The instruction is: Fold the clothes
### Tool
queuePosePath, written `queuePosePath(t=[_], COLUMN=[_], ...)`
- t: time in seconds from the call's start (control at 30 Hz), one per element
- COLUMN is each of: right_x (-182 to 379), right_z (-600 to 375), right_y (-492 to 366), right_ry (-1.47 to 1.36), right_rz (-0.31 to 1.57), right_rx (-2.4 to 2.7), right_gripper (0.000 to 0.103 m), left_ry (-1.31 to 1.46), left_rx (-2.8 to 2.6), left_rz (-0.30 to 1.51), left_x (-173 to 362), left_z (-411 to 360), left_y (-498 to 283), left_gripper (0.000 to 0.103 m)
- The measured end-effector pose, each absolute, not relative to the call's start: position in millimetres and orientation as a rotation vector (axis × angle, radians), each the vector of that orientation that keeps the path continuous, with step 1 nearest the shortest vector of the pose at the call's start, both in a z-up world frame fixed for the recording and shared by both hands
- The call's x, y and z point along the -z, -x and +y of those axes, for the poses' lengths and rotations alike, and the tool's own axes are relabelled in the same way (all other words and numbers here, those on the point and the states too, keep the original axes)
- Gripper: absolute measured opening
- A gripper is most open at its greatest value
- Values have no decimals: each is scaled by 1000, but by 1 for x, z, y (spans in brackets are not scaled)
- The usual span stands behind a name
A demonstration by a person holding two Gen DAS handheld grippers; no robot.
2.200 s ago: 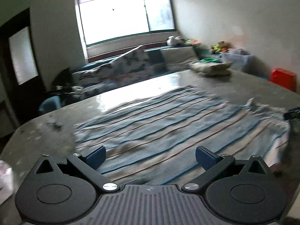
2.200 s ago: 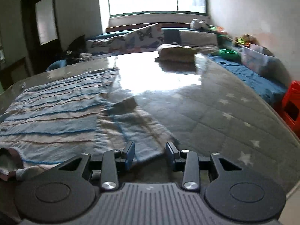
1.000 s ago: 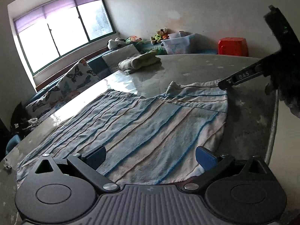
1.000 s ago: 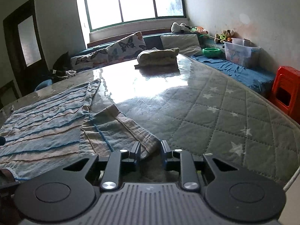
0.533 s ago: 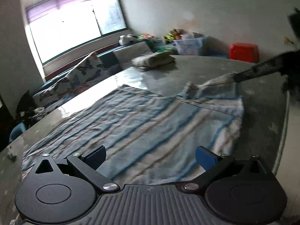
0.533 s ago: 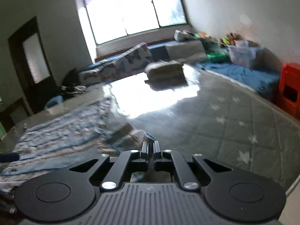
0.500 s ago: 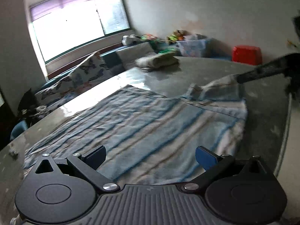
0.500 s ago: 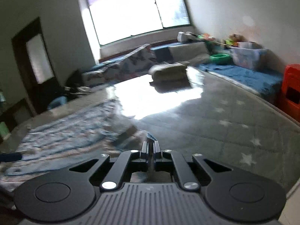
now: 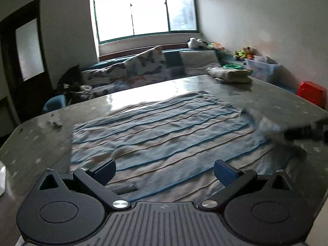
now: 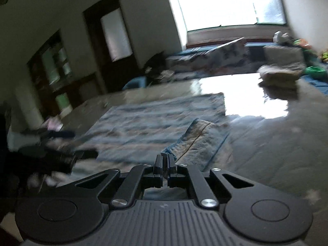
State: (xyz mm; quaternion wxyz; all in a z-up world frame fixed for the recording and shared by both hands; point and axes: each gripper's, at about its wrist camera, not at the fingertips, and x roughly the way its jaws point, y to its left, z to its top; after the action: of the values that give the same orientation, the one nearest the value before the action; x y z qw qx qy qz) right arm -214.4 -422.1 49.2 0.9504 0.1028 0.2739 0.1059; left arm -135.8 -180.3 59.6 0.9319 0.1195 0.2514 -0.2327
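Observation:
A blue and beige striped garment (image 9: 168, 133) lies spread on the grey quilted table (image 9: 276, 100). My left gripper (image 9: 165, 169) is open and empty, low over the garment's near edge. My right gripper (image 10: 165, 158) is shut on the garment's corner (image 10: 196, 137) and holds that flap lifted over the rest of the cloth (image 10: 155, 123). The right gripper also shows blurred at the right edge of the left wrist view (image 9: 303, 132). The left gripper shows blurred at the left of the right wrist view (image 10: 59, 143).
A folded pile of clothes (image 9: 231, 74) sits at the table's far right corner. A sofa with cushions (image 9: 143, 65) runs under the window. A red stool (image 9: 311, 95) and a storage box (image 9: 262, 69) stand by the right wall. A door (image 10: 114, 47) is at left.
My right gripper closed on the garment's corner and has carried it up and left over the cloth. My left gripper stayed open and swung to face the window.

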Motion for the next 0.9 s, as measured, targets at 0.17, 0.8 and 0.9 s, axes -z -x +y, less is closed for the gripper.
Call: queuePosePath(t=[0.17,0.8,0.9], right_x=[-32,-17,-16], right_z=[-408,-435,-431], right_y=[205,150,149], right_ry=[-191,-69,-61], right_rz=[645,684,687], right_rx=[-270,-142,-150], right_gripper=[8,17,20], left_ry=[-231,20,111], left_rx=[429,-84,-114], left_rz=[521,638,693], left_x=[-58,-49,-44], left_z=[-163,-17,1], left_y=[137,157,154], left_gripper=[103,93,82])
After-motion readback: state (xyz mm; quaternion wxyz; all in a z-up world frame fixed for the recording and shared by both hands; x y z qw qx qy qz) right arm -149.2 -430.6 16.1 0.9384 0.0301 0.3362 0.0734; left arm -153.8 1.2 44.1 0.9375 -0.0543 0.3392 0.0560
